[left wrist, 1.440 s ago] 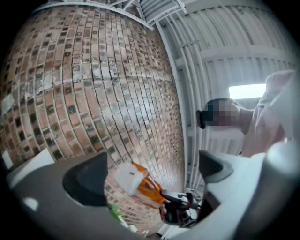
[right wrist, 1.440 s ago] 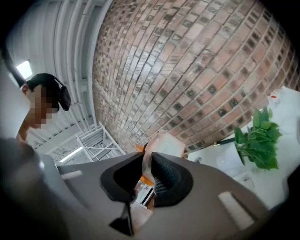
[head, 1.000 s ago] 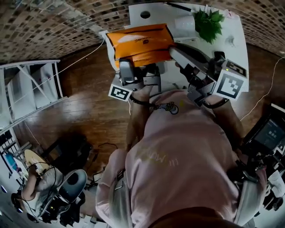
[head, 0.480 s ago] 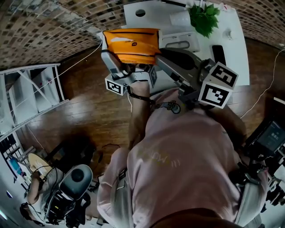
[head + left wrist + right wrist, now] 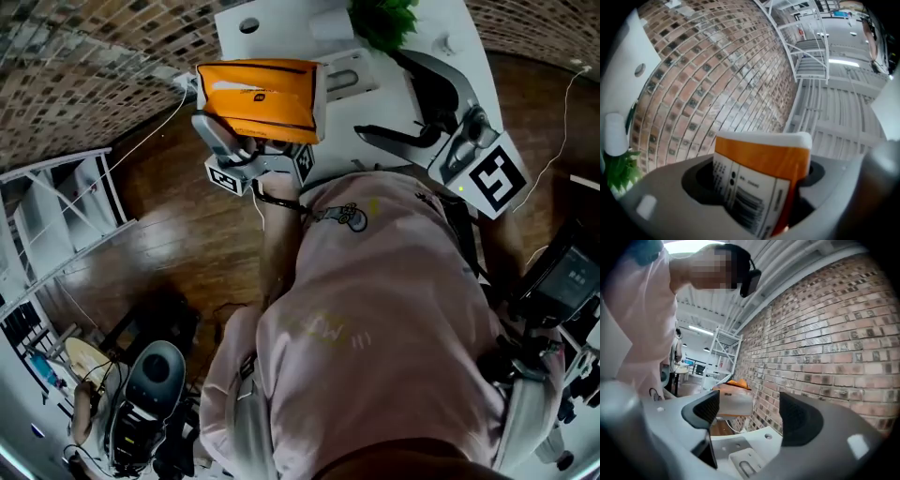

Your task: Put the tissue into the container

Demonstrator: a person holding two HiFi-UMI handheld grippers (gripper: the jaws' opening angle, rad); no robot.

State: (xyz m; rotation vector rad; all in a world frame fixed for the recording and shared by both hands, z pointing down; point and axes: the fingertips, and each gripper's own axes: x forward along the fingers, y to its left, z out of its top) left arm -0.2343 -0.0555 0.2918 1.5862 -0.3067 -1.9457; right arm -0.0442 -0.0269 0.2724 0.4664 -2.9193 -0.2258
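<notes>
The left gripper (image 5: pixel 757 174) had its jaws closing on the orange tissue pack (image 5: pixel 262 94), which sat gripped between the pads and was held up over the near left edge of the white table (image 5: pixel 291 28). The right gripper (image 5: pixel 750 411) had its jaws opening, set fairly wide with nothing between them.

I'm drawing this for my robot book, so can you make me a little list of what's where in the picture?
Orange thing: tissue pack, held up in the air
Left gripper: jaws closing, pressing on the tissue pack between them
Right gripper: jaws opening, nothing between them
Table: white, with a green plant and a white container on it
Tissue in the container: not yet
</notes>
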